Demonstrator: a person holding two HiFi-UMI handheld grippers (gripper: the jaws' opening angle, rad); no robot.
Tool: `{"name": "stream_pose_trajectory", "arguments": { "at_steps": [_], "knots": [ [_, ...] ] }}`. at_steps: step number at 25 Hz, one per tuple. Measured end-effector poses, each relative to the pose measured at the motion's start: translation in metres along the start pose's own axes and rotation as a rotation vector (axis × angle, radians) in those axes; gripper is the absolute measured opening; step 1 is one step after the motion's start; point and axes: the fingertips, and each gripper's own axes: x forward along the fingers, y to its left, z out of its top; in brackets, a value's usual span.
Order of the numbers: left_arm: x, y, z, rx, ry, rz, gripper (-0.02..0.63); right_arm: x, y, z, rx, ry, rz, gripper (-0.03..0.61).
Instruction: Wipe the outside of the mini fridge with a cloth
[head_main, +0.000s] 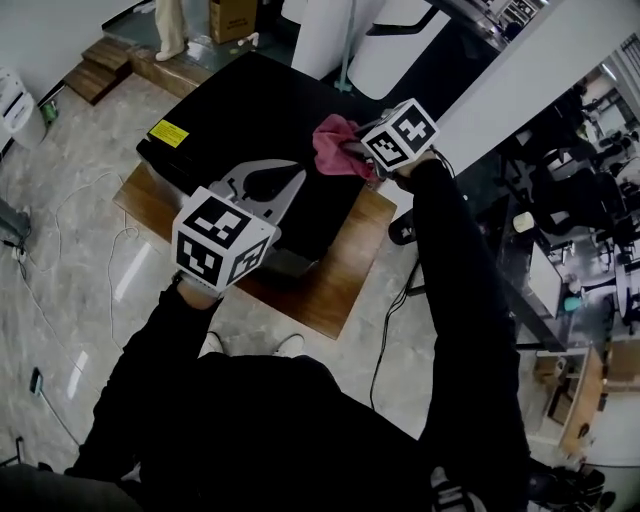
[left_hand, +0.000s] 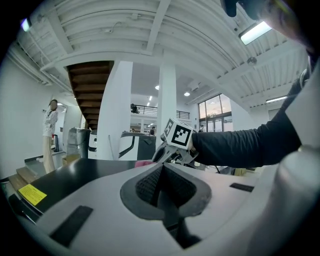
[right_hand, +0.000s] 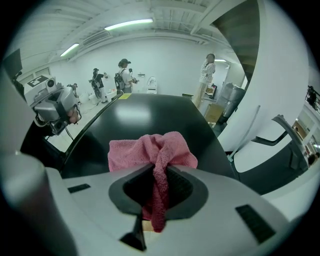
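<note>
The black mini fridge (head_main: 250, 110) stands on a wooden board, its flat top facing up, with a yellow sticker (head_main: 168, 133) near the left edge. A pink cloth (head_main: 335, 148) lies bunched on the top's right side, and my right gripper (head_main: 354, 152) is shut on it. In the right gripper view the cloth (right_hand: 150, 150) is pinched between the jaws and spreads onto the fridge top (right_hand: 145, 112). My left gripper (head_main: 290, 178) hovers over the top's near side, shut and empty. The left gripper (left_hand: 161, 167) looks across the top at the right gripper (left_hand: 160, 156).
The wooden board (head_main: 340, 290) juts out past the fridge toward me. A black cable (head_main: 390, 330) runs over the tiled floor at the right. Wooden steps (head_main: 100, 65) and a cardboard box (head_main: 232, 18) stand beyond the fridge. Desks (head_main: 560, 250) crowd the right. People (right_hand: 122, 75) stand far off.
</note>
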Motion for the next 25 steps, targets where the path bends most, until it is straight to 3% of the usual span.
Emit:
{"name": "stream_pose_trajectory", "arguments": {
  "at_steps": [9, 17, 25],
  "knots": [
    [-0.047, 0.022, -0.014, -0.014, -0.024, -0.130, 0.006, -0.002, 0.082, 0.006, 0.071, 0.100, 0.038, 0.060],
    [-0.082, 0.028, -0.037, -0.033, -0.022, -0.234, 0.006, -0.001, 0.147, 0.009, 0.134, 0.124, 0.040, 0.060],
    [-0.135, 0.062, -0.041, -0.054, -0.041, -0.243, 0.006, -0.006, 0.220, 0.019, 0.135, 0.239, 0.156, 0.061]
  ]
}}
